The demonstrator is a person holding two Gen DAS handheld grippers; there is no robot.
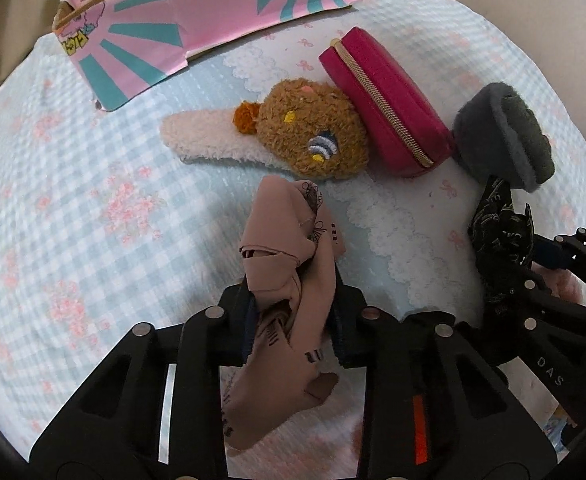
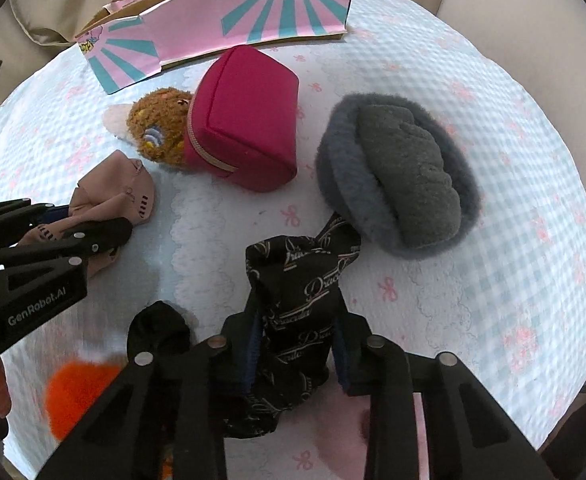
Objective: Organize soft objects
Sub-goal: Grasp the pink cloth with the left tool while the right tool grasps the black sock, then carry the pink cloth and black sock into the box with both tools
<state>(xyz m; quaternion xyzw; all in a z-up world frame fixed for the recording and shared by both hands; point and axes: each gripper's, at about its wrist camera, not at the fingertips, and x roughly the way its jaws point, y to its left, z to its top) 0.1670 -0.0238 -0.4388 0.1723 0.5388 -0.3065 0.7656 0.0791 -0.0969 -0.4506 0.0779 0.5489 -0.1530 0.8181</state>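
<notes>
Left gripper: pinching the beige printed cloth on the checked bedspread.
Bear hair clip: beyond it, touching the magenta zip pouch.
Right gripper: clamped on the black lettered cloth.
Grey fleece bundle: just beyond, right.

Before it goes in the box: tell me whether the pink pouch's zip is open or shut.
Shut. The pink pouch lies on its side and its gold zip runs closed along the whole visible length, with no gap showing.
</notes>
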